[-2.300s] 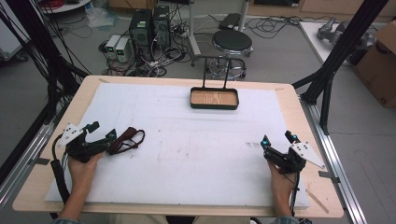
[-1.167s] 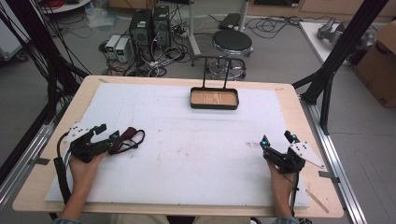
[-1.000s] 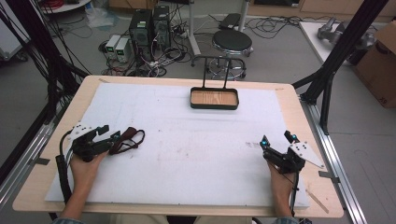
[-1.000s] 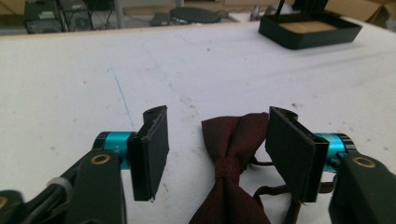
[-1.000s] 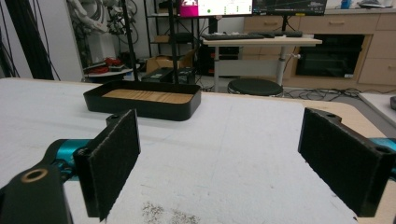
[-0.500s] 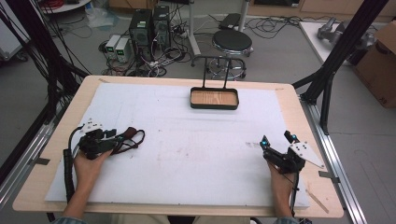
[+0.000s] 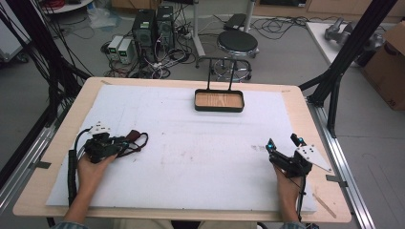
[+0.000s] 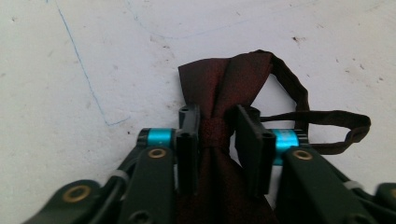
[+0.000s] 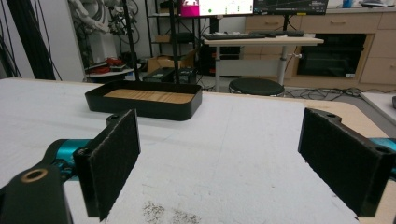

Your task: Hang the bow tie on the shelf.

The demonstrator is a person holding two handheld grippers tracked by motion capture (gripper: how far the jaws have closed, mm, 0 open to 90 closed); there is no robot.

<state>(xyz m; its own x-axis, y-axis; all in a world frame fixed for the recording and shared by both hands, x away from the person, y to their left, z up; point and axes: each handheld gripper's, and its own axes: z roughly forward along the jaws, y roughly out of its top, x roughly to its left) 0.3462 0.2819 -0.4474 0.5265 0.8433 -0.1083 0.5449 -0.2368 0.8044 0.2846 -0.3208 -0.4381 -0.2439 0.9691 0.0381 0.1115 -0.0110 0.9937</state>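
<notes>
A dark red bow tie with a thin neck strap lies on the white sheet at the table's left. My left gripper has its two black pads pressed against either side of the tie's centre knot, so it is shut on it; in the high view this gripper lies low on the sheet. At the right side my right gripper rests open, its pads far apart with nothing between them.
A black tray with a wooden bottom and a tall wire handle stands at the back middle of the table, ahead of the right gripper. The white sheet covers most of the wooden tabletop. A stool stands behind the table.
My left gripper has slid to the right along the sheet onto the bow tie, and its jaws now sit around the knot. The right gripper has stayed still.
</notes>
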